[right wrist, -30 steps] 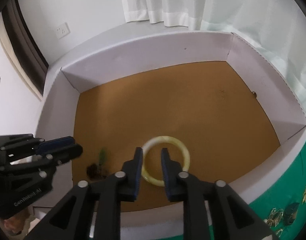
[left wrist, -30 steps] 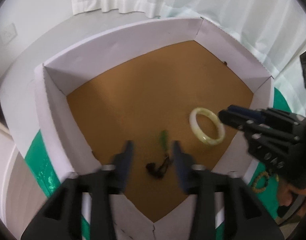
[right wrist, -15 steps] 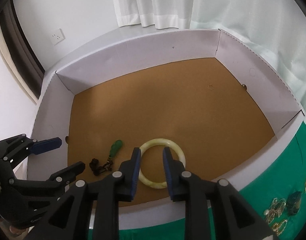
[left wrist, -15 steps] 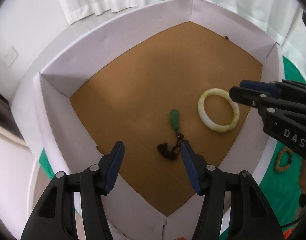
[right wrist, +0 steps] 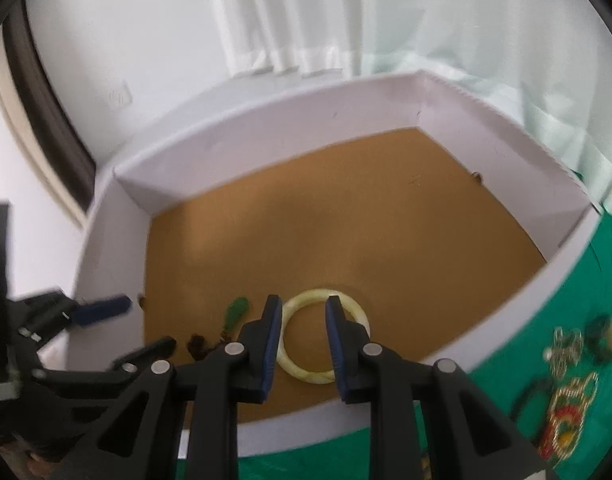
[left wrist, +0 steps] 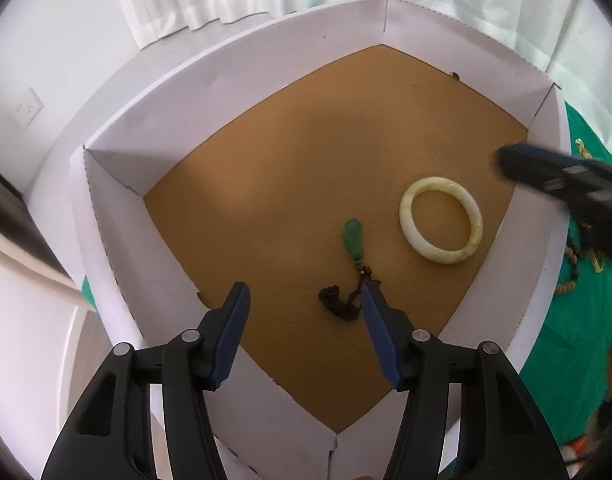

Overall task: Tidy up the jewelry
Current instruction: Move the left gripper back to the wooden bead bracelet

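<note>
A bangle [left wrist: 442, 220] and green pendant [left wrist: 353, 240] lay in the box [left wrist: 226, 72], pendant at the bangle's nine o'clock. Both grippers, left [left wrist: 302, 296] and right [right wrist: 302, 308], hung above with jaws spread, empty. More jewelry [right wrist: 574, 348] waited on the cloth [right wrist: 526, 340].

White-walled cardboard box [left wrist: 234, 92] with brown floor is holding 1 pale jade bangle [left wrist: 441, 220] and 1 green pendant on dark cord [left wrist: 354, 236], apart. Left gripper [left wrist: 302, 300] is hovering with jaws apart, empty.
</note>
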